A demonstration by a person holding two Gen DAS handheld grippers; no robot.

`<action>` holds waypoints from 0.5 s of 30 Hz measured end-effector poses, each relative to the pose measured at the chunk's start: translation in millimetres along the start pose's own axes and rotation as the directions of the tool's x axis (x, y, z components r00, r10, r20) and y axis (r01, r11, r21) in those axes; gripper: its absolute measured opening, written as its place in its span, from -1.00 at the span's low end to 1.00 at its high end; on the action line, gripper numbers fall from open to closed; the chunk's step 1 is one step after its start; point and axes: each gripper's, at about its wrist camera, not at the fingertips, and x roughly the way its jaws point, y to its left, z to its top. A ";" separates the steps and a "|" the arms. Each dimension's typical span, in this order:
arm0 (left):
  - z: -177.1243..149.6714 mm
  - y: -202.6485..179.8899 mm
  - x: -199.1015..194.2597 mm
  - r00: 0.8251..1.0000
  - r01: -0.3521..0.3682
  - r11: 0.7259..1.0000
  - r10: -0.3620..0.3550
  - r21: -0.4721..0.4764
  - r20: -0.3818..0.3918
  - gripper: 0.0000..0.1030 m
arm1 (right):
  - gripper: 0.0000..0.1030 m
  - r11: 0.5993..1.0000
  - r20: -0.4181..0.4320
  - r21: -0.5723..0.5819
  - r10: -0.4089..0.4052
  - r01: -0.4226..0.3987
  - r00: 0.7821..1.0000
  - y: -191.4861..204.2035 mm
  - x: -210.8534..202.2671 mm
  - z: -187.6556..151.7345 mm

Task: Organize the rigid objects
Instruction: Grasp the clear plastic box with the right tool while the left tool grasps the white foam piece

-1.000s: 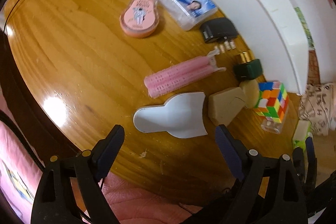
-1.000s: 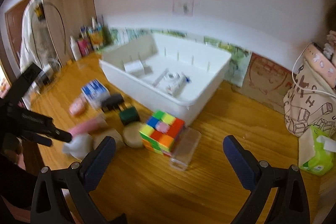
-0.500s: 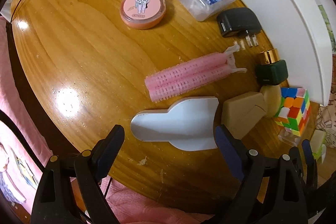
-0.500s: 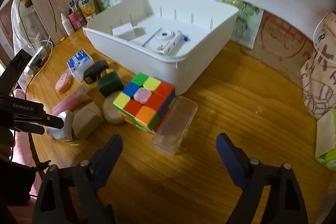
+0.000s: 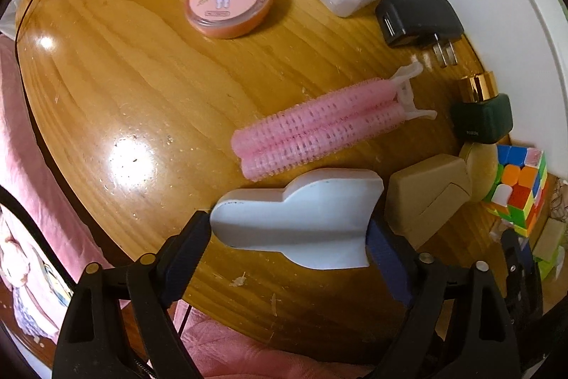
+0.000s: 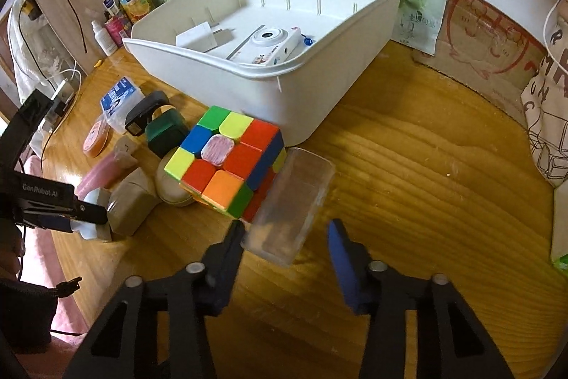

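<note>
On the wooden desk (image 5: 135, 66), right near its front edge, sits a flat white bottle-shaped piece (image 5: 301, 219). The left gripper (image 5: 287, 237) has its jaws closing around it, one pad at each end and both look to be touching, so I'd call that grasped. Just behind it lies a pink hair roller clip (image 5: 319, 126), with a beige stapler-looking thing (image 5: 426, 201) right beside it. Over on the right gripper (image 6: 284, 237), the jaws are closing too, with a clear plastic box (image 6: 294, 205) between them: the left pad is at its corner, the right one isn't touching. That box leans against the Rubik's cube (image 6: 227, 162), which sits just in front of the white bin (image 6: 248, 80).
</note>
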 end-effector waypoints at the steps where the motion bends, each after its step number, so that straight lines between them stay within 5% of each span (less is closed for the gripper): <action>1: 0.7 -1.9 0.9 1.000 -0.001 1.000 0.001 0.008 -0.004 0.64 | -0.27 1.000 -0.001 0.002 0.004 -0.004 1.000 -0.3 0.9 0.4; 15: 12.8 -21.0 8.4 0.999 0.000 0.999 0.002 0.050 -0.032 0.63 | -0.29 1.000 0.002 0.005 -0.005 0.005 1.000 1.4 2.3 3.3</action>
